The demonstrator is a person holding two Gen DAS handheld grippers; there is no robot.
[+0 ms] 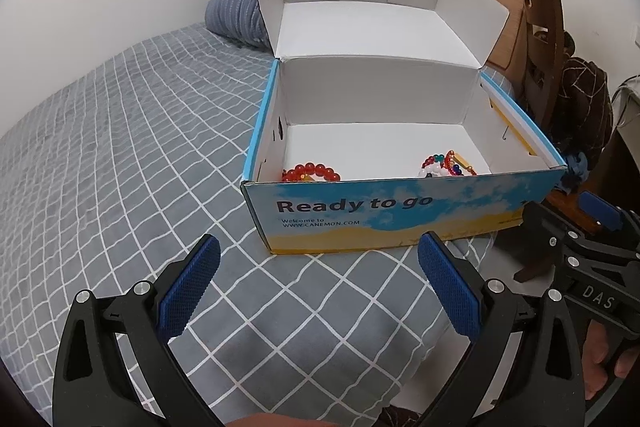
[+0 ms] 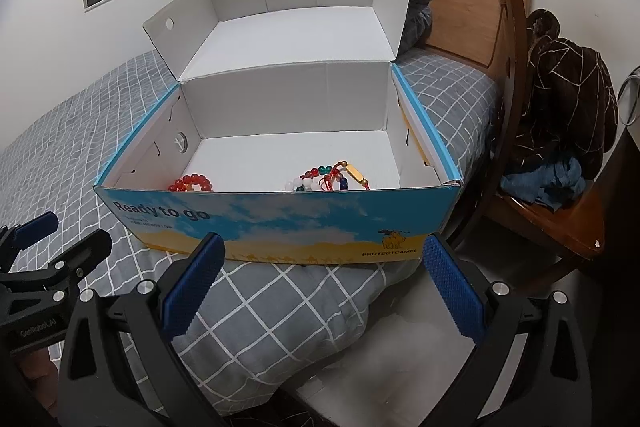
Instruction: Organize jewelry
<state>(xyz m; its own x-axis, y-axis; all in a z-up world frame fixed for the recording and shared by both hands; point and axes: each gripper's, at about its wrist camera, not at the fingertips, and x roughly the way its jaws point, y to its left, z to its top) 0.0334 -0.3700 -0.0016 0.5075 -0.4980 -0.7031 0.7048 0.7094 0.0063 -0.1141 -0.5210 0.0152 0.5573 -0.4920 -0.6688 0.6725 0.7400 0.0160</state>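
Cardboard box sits on bed, lid folded back, wide open. Inside, near front wall: red bead bracelet at left, mixed-colour bead strand at right, well apart. No loose jewelry visible on bedcover. Left gripper spread, empty, hovering short of box front. Right gripper likewise spread, holding nothing. Judgement: gathering looks done or nearly so; lid not yet shut, likely remaining step.
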